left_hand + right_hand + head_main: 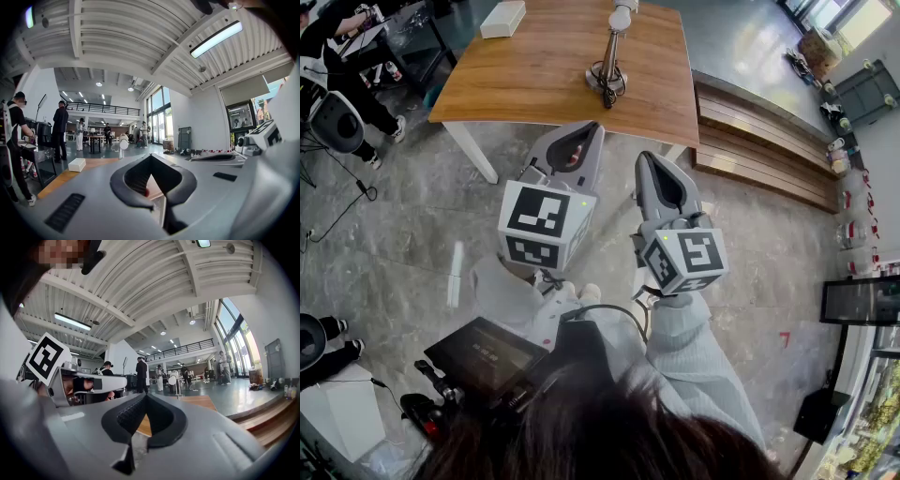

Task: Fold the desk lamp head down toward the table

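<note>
In the head view, I'm holding both grippers low in the middle of the frame, above the grey floor (412, 244) and short of the desk (534, 75). The left gripper (589, 127) and the right gripper (647, 157) are lying side by side, apart from each other, each with its marker cube (546, 223) facing the camera. The desk lamp (609, 66) is standing at the upper centre of the frame on the far part of the desk, well apart from both grippers, its arm rising to a white head at the top edge. A white box (502, 19) is lying on the desk to the lamp's left. A wooden platform (759, 141) is running along the right of the desk.

In the left gripper view, the jaws are meeting at their tips with nothing between them. The lamp (123, 144) is showing small, just left of centre beyond the jaws, and the box (77, 164) is sitting left of it. People (60, 131) are standing at the far left.

In the right gripper view, this gripper (146, 397) is likewise closed and empty. The lamp (173, 380) is standing right of centre, past the jaws, on the desk (201, 401).
</note>
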